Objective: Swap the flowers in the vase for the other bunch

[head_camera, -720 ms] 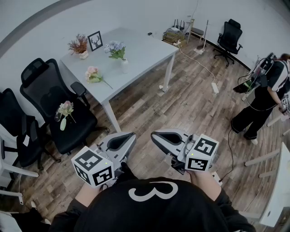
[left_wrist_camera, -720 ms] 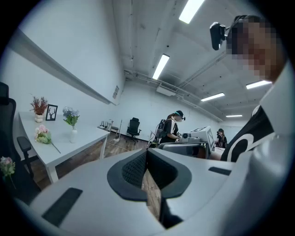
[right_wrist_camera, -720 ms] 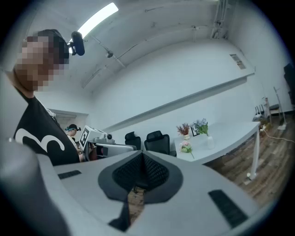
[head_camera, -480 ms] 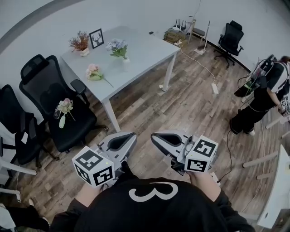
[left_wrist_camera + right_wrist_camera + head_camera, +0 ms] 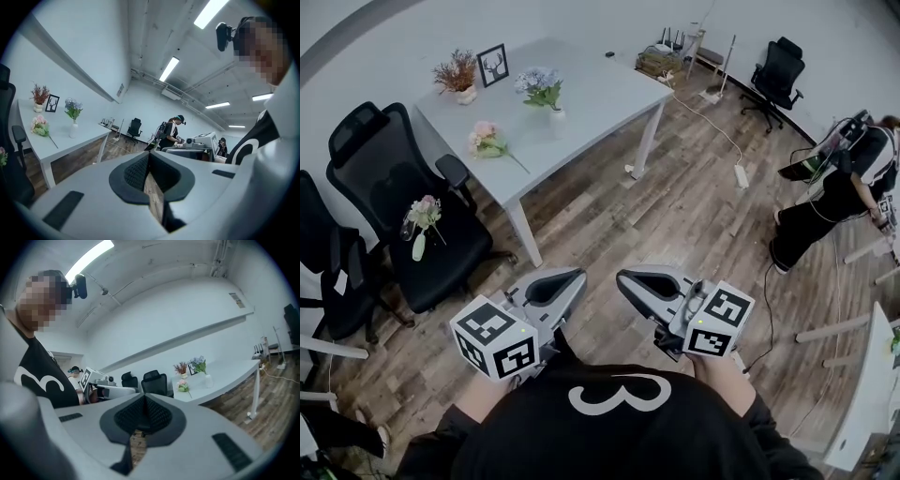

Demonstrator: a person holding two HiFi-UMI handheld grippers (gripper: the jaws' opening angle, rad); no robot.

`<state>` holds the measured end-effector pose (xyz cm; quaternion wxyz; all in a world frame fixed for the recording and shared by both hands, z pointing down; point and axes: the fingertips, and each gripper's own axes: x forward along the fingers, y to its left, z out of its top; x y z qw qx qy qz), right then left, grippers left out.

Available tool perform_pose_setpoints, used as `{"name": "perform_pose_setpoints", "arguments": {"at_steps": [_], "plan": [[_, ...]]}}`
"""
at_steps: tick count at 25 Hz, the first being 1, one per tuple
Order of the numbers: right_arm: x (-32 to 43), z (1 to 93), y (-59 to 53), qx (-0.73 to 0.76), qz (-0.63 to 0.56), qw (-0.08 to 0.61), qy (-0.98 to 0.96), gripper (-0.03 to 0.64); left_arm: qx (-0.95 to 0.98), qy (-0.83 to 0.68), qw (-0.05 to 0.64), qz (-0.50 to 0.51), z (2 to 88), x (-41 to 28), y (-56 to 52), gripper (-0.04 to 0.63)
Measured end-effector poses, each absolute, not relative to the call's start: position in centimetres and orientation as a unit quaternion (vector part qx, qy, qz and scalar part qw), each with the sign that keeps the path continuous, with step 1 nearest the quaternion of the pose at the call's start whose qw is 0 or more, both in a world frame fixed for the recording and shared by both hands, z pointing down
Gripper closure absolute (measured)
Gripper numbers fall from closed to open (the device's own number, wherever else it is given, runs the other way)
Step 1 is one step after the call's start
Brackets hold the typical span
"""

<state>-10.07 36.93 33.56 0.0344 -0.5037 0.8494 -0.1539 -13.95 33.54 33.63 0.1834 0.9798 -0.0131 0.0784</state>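
A white vase [image 5: 555, 117] with blue flowers [image 5: 539, 87] stands on the grey table [image 5: 600, 94] far ahead. A pink bunch [image 5: 486, 141] lies flat on the table, left of the vase. My left gripper [image 5: 567, 278] and right gripper [image 5: 623, 278] are held side by side close to my body, over the wooden floor and well short of the table. Both are shut with nothing between the jaws. The left gripper view shows the vase [image 5: 73, 130] and pink bunch [image 5: 40, 126] beyond its gripper [image 5: 149, 157]. The right gripper view shows the vase [image 5: 208, 380] past its gripper [image 5: 144, 401].
A pot of dried flowers [image 5: 457, 73] and a picture frame [image 5: 494, 65] stand at the table's far corner. Black office chairs [image 5: 384, 178] stand left of the table, and one carries a small bottle of pink flowers [image 5: 420, 220]. A person [image 5: 839, 197] stands at the right. A power strip [image 5: 741, 175] and cables lie on the floor.
In the head view the table and chairs have slid slightly up and left. Both grippers stay shut in the same place before my body.
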Motion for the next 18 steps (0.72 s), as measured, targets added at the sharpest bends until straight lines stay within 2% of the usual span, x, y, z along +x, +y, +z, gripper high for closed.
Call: {"name": "perform_pose_setpoints", "arguments": {"at_steps": [4,18], "plan": [[-8.9,34.1,33.7,-0.523,-0.151,0.021,0.839,0.609,0.978,-0.007,0.191,0.081,33.9,-13.1,30.4,0.584],[-3.3,33.2,16.8,-0.559,-0.163,0.061,0.811,0.607,0.975,0.016,0.200,0.096,33.4,-8.1,12.9,0.584]]}}
